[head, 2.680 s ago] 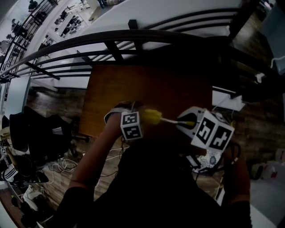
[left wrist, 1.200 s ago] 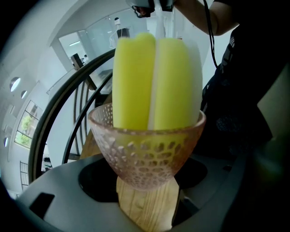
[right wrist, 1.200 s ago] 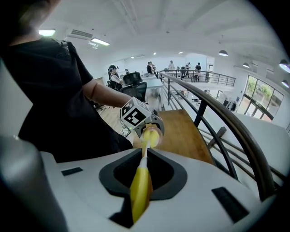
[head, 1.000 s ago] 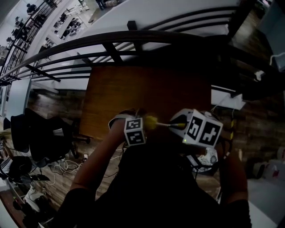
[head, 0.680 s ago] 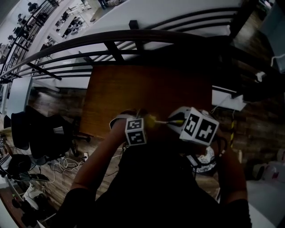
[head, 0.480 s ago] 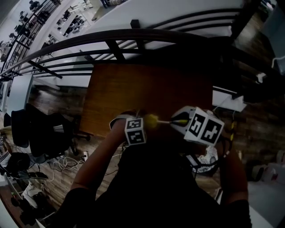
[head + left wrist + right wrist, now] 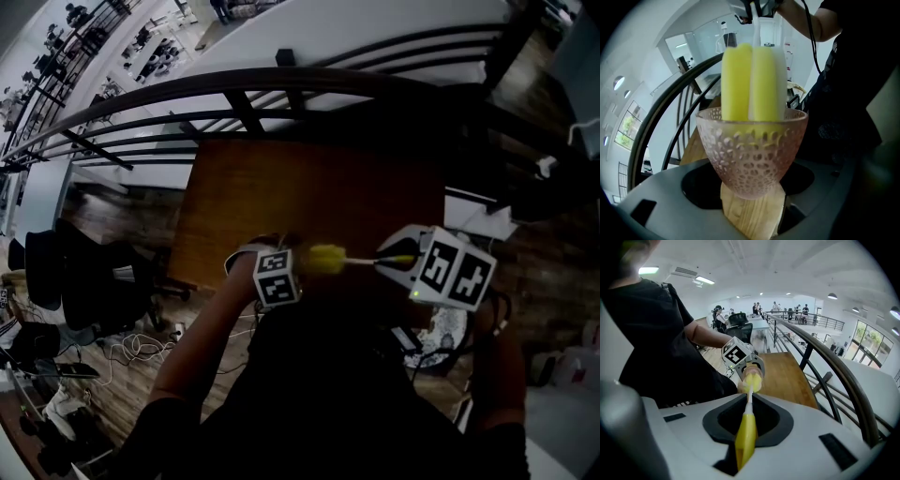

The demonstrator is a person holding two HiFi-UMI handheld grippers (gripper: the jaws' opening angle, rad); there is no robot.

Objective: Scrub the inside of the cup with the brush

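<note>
Cup (image 7: 752,140), pink dimpled glass: clamped in left gripper (image 7: 751,185) over near edge of table (image 7: 309,187), mouth turned toward brush (image 7: 750,79) for access. Brush: handle clenched in right gripper (image 7: 747,425), yellow sponge head partly inside cup, placed for scrubbing.

Head view: dim and underexposed — the person's torso and arms go near black, and the table (image 7: 309,187) is a dull brown; the pale floor beyond the railing (image 7: 281,75) is brightest.
Right gripper view: bright and even, lit by ceiling lamps (image 7: 649,270) and tall windows (image 7: 872,345).
Left gripper view: backlit by pale walls; small highlights on the dimpled cup (image 7: 752,150), which is sharp.
Blur: the brush (image 7: 750,82) head softens toward its top; its handle, close to the right lens, is smeared.
Edges: fisheye bowing of the rails — dark vignette in the corners.
</note>
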